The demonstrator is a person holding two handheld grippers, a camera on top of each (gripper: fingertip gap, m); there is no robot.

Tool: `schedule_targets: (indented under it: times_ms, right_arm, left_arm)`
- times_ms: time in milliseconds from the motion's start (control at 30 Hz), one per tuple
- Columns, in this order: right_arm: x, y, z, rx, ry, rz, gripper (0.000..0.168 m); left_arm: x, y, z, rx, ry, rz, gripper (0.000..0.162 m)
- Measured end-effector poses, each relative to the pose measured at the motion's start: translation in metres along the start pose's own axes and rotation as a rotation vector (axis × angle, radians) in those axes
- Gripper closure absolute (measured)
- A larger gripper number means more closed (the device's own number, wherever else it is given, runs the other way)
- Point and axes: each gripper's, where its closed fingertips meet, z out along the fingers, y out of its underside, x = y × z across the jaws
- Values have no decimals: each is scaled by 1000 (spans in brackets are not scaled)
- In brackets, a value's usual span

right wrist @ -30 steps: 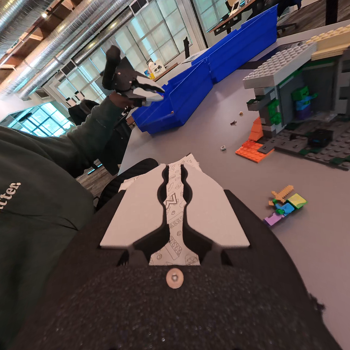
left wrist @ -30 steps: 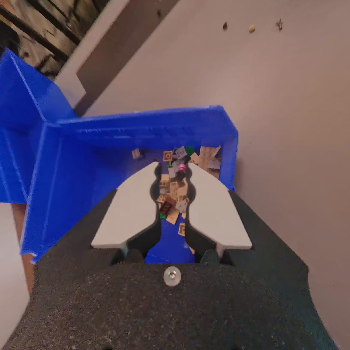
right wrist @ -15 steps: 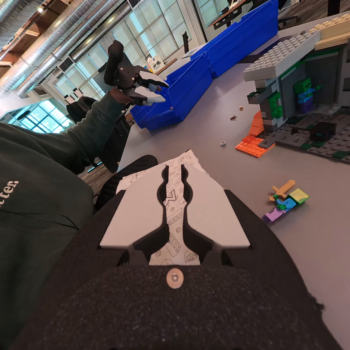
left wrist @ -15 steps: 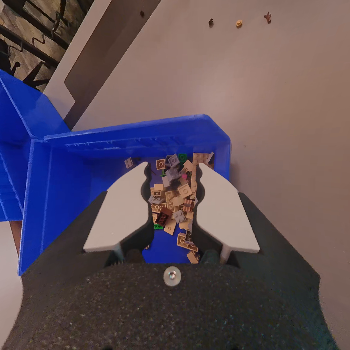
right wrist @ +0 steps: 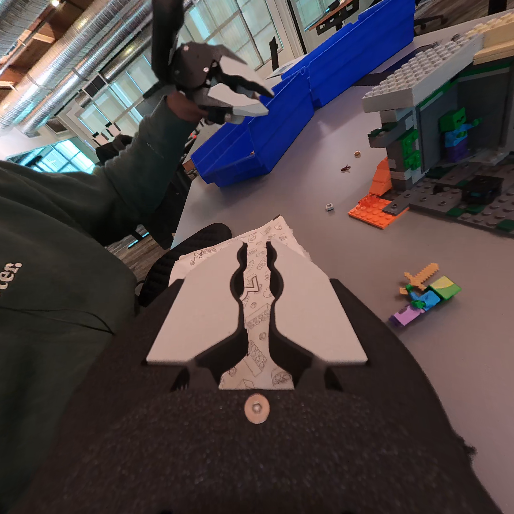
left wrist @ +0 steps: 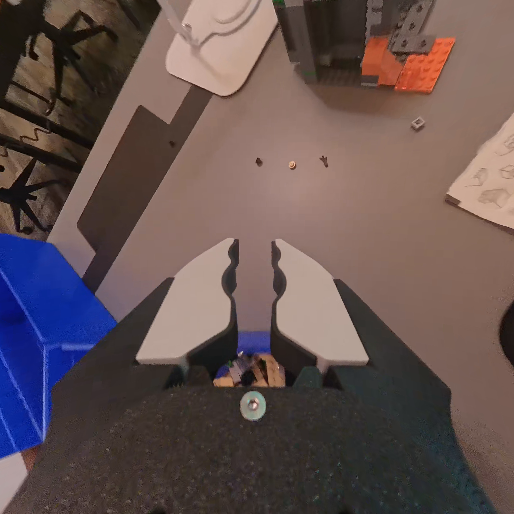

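We see the left gripper held in the air above the grey table, its jaws apart with a clear gap and nothing between them. Directly under its base lies a blue bin; a few tan and grey bricks show in the slot between the fingers. Ahead on the table, well apart from the tips: a dark stud, a tan round stud and a small dark claw-shaped piece in a row.

The right gripper hovers over a printed instruction sheet; jaws narrow but not touching, nothing gripped. To its right lies a toppled brick figure with a tan sword, beyond it an orange plate at the foot of a grey brick building
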Motion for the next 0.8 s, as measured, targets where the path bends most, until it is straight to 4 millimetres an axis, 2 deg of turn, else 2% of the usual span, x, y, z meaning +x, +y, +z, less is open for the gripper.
schedule_targets:
  times_ms: [133, 267, 400, 567, 800]
  right_arm:
    - [3, -2, -3, 7, 31, -23, 155]
    - [6, -4, -5, 16, 45, -23, 155]
    - [8, -3, -5, 18, 43, -13, 155]
    - [8, -1, -4, 10, 42, -14, 155]
    - [7, -1, -3, 10, 37, -10, 155]
  left_arm:
    - [4, -17, 49, -106, 100, 60, 140]
    - [6, -23, 93, -188, 178, 85, 139]
    - [5, -22, 127, -244, 220, 118, 138]
    - [5, -22, 150, -274, 272, 110, 139]
    - [2, -22, 161, -285, 288, 109, 141]
